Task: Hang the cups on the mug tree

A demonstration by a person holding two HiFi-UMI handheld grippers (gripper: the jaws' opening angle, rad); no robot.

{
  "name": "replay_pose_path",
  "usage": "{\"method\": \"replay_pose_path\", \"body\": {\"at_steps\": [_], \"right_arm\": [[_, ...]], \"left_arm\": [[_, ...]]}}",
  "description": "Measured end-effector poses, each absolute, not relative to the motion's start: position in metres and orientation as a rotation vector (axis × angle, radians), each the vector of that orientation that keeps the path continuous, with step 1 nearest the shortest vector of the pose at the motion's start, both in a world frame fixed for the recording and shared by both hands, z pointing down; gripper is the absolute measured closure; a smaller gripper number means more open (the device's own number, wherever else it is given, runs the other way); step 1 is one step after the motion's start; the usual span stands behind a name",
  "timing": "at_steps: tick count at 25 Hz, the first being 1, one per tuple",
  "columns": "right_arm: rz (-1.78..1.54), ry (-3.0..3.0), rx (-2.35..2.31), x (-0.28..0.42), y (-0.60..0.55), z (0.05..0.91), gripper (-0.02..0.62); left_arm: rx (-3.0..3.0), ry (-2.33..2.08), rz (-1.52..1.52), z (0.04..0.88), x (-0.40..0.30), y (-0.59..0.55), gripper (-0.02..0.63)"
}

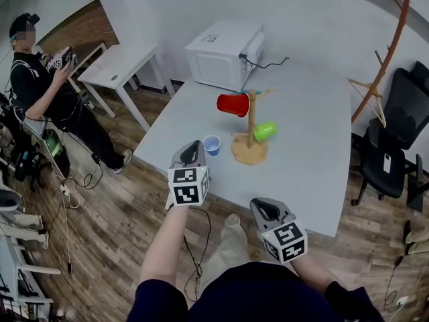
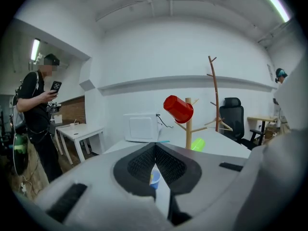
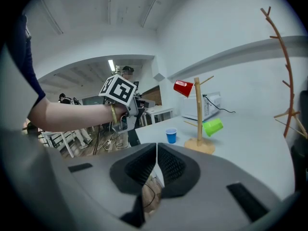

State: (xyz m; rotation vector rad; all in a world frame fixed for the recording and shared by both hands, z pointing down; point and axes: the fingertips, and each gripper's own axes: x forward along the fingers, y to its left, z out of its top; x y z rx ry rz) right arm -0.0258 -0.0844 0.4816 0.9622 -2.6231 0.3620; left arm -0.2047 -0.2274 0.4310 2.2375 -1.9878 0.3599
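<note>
A wooden mug tree [image 1: 251, 123] stands mid-table. A red cup [image 1: 232, 104] hangs on an upper left peg and a green cup [image 1: 265, 131] on a lower right peg. A small blue cup [image 1: 212, 144] stands upright on the table left of the tree's base. My left gripper [image 1: 192, 154] hovers just short of the blue cup, jaws shut and empty; in the left gripper view the blue cup [image 2: 154, 177] shows just beyond the closed tips [image 2: 155, 146]. My right gripper [image 1: 265, 210] is shut and empty at the table's near edge, with the tree [image 3: 198, 114] far ahead.
A white microwave [image 1: 223, 52] sits at the back of the grey table [image 1: 308, 173]. A black office chair [image 1: 395, 139] and a wooden coat stand [image 1: 389, 52] are at the right. A person [image 1: 40, 86] stands at the left by a small white table [image 1: 120, 66].
</note>
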Motion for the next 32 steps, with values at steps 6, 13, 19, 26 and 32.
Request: {"method": "replay_pose_path", "body": {"at_steps": [6,13,19,26,32], "right_arm": [[0.374,-2.613,0.961,-0.026,-0.084,0.485,0.563],[0.386,-2.598,0.967,-0.028,-0.085,0.491,0.563],[0.409,-2.578,0.998,-0.025,-0.092,0.494,0.563],[0.437,-2.551,1.031,-0.021,-0.105,0.501,0.563],[0.456,-2.537,1.054,-0.021,-0.118,0.505,0.563]], "left_arm": [[2.177,-1.933,0.243,0.452,-0.204,-0.210,0.586],[2.149,-1.938,0.177,0.469,-0.213,-0.204,0.586],[2.130,-1.900,0.187,0.492,-0.213,-0.206,0.583],[2.135,-1.852,0.255,0.520,-0.207,-0.222,0.447],[2.121,-1.795,0.334,0.551,-0.205,-0.234,0.336]]}}
